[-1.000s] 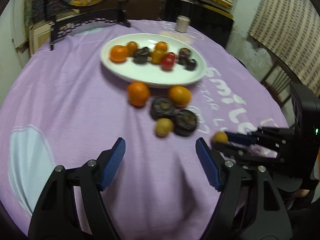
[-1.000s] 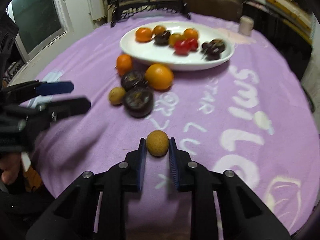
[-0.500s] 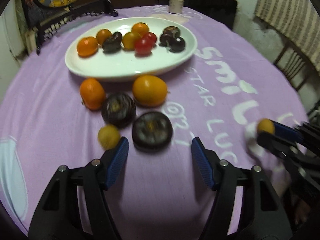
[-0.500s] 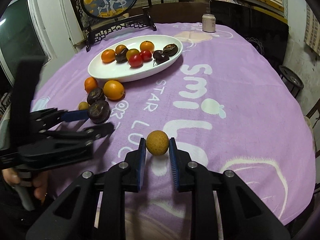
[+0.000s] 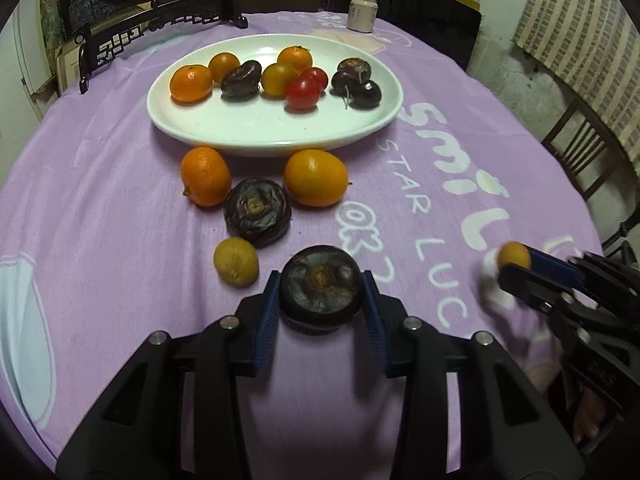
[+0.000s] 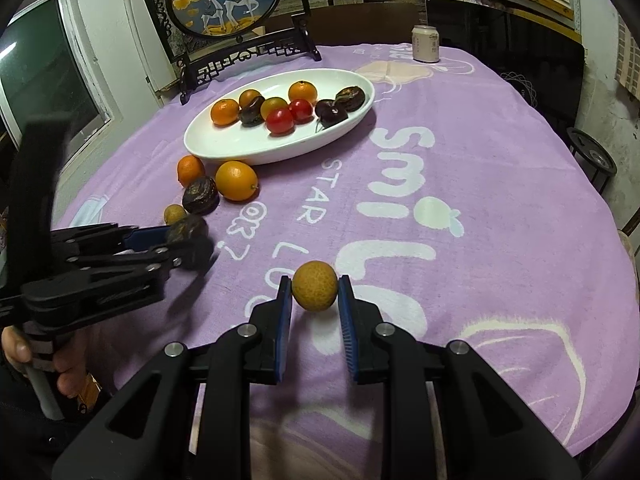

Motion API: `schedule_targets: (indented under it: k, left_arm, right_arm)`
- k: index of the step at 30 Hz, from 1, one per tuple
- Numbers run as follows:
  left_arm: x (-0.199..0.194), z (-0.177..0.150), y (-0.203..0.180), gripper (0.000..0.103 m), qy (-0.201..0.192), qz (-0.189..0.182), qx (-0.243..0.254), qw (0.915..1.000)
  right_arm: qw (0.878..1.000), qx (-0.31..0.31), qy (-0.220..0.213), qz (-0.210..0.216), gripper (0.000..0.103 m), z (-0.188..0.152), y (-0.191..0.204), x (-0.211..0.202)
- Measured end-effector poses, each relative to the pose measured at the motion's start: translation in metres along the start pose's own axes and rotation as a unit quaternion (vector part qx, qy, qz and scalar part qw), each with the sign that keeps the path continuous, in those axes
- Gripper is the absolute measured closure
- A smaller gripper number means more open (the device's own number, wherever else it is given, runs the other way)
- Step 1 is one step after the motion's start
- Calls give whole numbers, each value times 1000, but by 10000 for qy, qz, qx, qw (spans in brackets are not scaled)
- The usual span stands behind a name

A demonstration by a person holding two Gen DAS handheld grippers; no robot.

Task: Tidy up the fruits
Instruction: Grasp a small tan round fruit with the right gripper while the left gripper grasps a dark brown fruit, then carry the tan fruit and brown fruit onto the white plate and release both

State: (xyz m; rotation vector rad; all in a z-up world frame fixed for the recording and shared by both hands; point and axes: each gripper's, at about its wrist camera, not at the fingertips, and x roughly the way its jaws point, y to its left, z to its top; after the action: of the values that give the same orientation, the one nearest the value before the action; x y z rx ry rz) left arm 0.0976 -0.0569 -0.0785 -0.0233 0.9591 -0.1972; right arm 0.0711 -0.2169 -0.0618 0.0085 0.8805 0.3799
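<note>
My left gripper (image 5: 320, 300) is shut on a dark purple round fruit (image 5: 320, 286) low over the purple cloth. It also shows in the right wrist view (image 6: 188, 236). My right gripper (image 6: 315, 300) is shut on a small tan-yellow fruit (image 6: 315, 286), held above the cloth; it shows at the right of the left wrist view (image 5: 514, 256). A white oval plate (image 5: 256, 132) holds several oranges, red tomatoes and dark fruits. In front of it lie two oranges (image 5: 205, 176) (image 5: 315, 177), another dark fruit (image 5: 257, 212) and a small yellow fruit (image 5: 235, 261).
A drink can (image 6: 425, 43) stands at the table's far edge. A framed deer picture on a black stand (image 6: 230, 0) is behind the plate. A wooden chair (image 5: 580, 152) is off the right side. The purple cloth (image 6: 460, 168) carries white lettering.
My left gripper moved forward around the near dark fruit and closed on it. My right gripper kept hold of the small yellow fruit and drew back from the plate.
</note>
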Motion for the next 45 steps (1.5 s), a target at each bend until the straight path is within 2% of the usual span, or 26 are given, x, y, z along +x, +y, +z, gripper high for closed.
schedule_targets:
  k: [6, 10, 13, 18, 22, 26, 29, 31, 36, 37, 38, 39, 42, 45]
  left_arm:
    - [-32, -2, 11, 63, -350, -374, 97, 9986]
    - [-47, 13, 29, 63, -594, -370, -9, 9975]
    - [-52, 42, 48, 63, -792, -166, -111, 9967]
    - [-41, 109, 74, 63, -1032, 254, -285, 9939]
    - [-15, 161, 80, 63, -970, 270, -403, 9941]
    - [19, 190, 84, 63, -765, 300, -580, 9949]
    - [38, 194, 90, 63, -641, 156, -724, 9952]
    - [45, 195, 91, 63, -586, 189, -673, 9958]
    - [50, 198, 93, 62, -617, 164, -624, 9960]
    - [49, 198, 93, 55, -655, 154, -626, 9958]
    - [47, 198, 93, 40, -701, 140, -634, 9954]
    - [44, 196, 94, 38, -802, 172, -629, 9946]
    - [34, 185, 97, 38, -947, 247, -642, 9931]
    - [20, 164, 106, 38, -987, 130, -871, 9912]
  right_arm:
    - [9999, -132, 39, -19, 80, 15, 13, 8]
    - [9995, -312, 23, -3, 80, 38, 26, 15]
    - [9990, -449, -36, 68, 80, 61, 33, 19]
    - [9979, -631, -140, -62, 80, 124, 44, 39]
    - [9980, -556, -19, -285, 80, 165, 41, 72]
    - [9969, -338, 82, -709, 80, 193, 25, 113]
    - [9977, -160, 142, -640, 80, 197, 12, 129]
    - [9977, -166, 169, -642, 80, 198, 10, 133]
    - [9980, -188, 132, -586, 79, 201, 10, 136]
    - [9979, -210, 87, -605, 70, 202, 11, 136]
    - [9974, -219, -17, -693, 60, 202, 11, 135]
    - [9967, -213, -106, -781, 45, 201, 10, 133]
    - [9927, -279, -445, -1085, 45, 194, 8, 122]
    - [9932, -190, -571, -1001, 45, 177, 1, 110]
